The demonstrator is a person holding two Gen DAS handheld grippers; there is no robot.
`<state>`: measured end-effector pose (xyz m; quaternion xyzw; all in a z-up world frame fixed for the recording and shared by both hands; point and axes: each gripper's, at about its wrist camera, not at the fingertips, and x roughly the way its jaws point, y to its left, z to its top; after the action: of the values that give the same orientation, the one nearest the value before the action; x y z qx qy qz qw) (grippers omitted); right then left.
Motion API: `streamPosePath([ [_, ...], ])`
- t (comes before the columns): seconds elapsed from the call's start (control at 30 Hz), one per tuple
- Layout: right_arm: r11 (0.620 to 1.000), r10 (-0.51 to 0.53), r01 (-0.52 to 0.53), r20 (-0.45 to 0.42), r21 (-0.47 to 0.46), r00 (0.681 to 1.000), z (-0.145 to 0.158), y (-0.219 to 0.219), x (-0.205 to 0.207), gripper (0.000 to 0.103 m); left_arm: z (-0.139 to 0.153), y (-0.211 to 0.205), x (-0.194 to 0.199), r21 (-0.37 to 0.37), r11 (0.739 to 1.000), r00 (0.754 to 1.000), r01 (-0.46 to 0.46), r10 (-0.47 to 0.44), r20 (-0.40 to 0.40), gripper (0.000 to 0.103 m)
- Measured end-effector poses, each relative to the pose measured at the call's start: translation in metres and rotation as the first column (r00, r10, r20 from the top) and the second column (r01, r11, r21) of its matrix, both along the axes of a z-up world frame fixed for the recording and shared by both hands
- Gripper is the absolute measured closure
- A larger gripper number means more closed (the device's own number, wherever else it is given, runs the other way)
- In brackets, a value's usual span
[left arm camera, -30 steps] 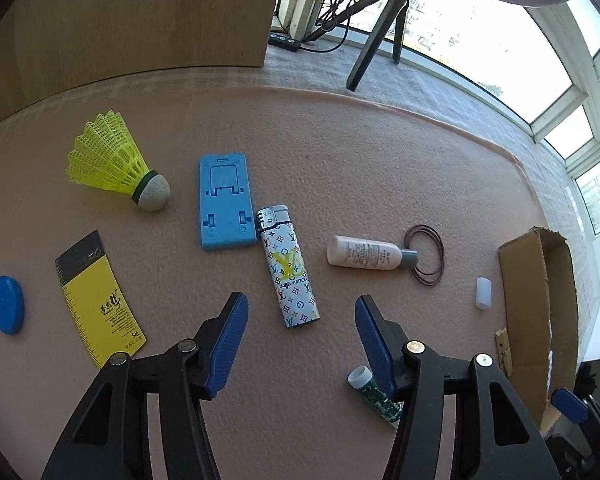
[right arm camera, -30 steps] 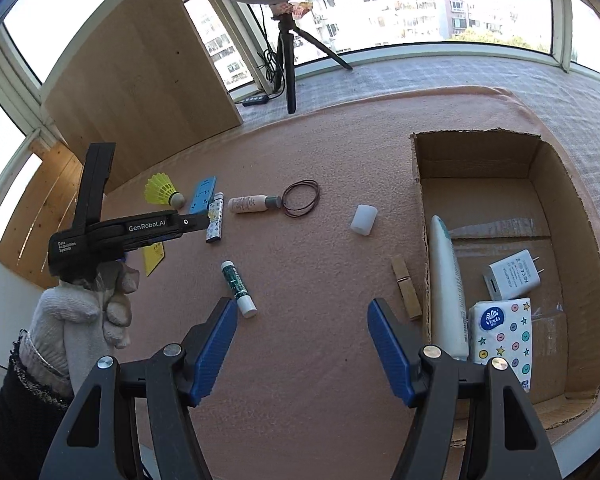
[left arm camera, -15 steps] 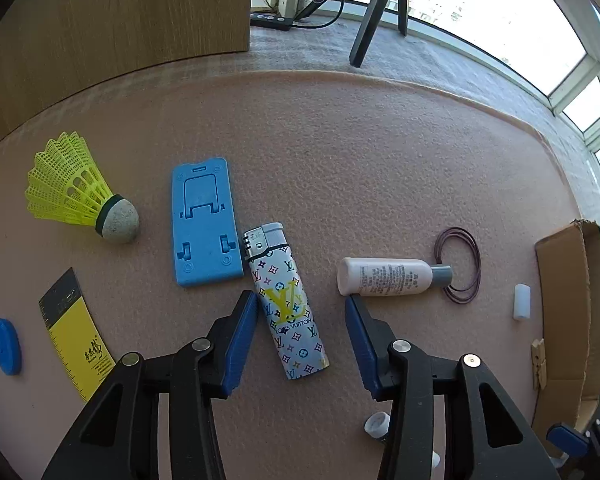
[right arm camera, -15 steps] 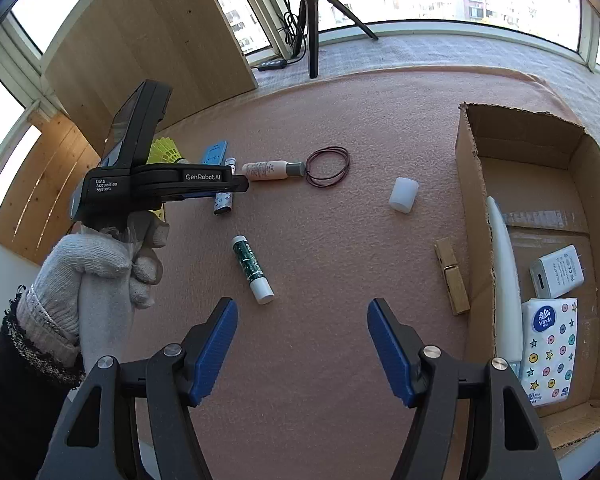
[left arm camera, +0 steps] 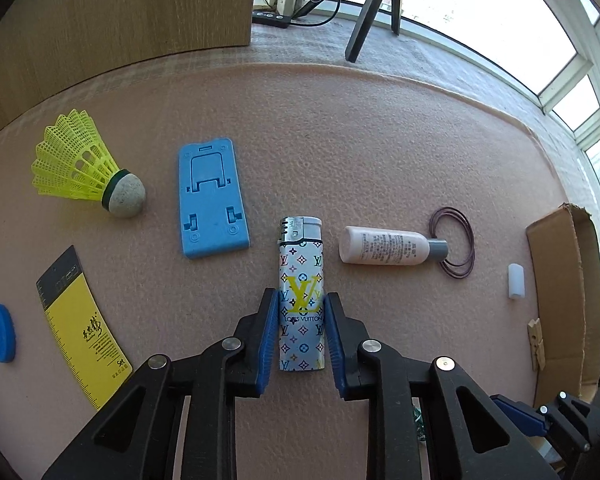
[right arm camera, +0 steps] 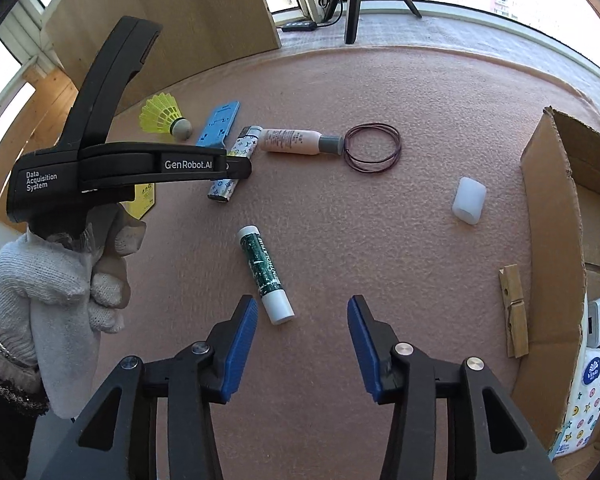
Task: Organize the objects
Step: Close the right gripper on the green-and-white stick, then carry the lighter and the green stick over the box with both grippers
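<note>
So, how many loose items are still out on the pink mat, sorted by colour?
Blue: 2, plastic phone stand, round cap
Yellow: 2, shuttlecock, ruler card
White or pale: 3, patterned lighter, small bottle, translucent cap
Green: 1, tube
Brown: 2, hair ties, wooden clothespin
Total: 10
</note>
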<state>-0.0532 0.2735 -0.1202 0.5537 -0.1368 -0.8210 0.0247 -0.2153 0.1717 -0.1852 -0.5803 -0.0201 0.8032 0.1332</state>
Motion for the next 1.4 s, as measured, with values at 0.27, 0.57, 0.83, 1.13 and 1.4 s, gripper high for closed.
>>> streamPosePath([
  [0.27,0.997,0.065,-0.066,0.018,0.047,0.998,-0.011,-0.02,-0.025,0.061,0.0,-0.02,0.038,0.045,0.999,1.0,-0.012,0.013,-0.008,0.079],
  [0.57,0.977,0.145,-0.151,0.048,0.149,0.988,-0.023,-0.045,-0.038,0.065,0.004,-0.03,0.072,0.055,0.998,1.0,-0.007,0.008,-0.013,0.078],
  [0.83,0.977,0.142,-0.148,0.049,0.155,0.989,-0.022,-0.041,-0.035,0.089,0.003,-0.028,0.081,0.064,0.998,1.0,0.019,-0.019,-0.009,0.078],
  [1.13,0.993,0.082,-0.085,0.033,0.084,0.996,-0.015,-0.021,-0.01,0.089,0.011,-0.007,0.101,0.115,0.991,0.997,0.075,-0.075,0.004,0.078],
  [1.4,1.0,-0.021,0.021,-0.041,0.005,0.999,0.016,0.018,0.025,0.089,0.035,0.024,0.107,0.148,0.98,0.991,0.135,-0.132,-0.031,0.078],
])
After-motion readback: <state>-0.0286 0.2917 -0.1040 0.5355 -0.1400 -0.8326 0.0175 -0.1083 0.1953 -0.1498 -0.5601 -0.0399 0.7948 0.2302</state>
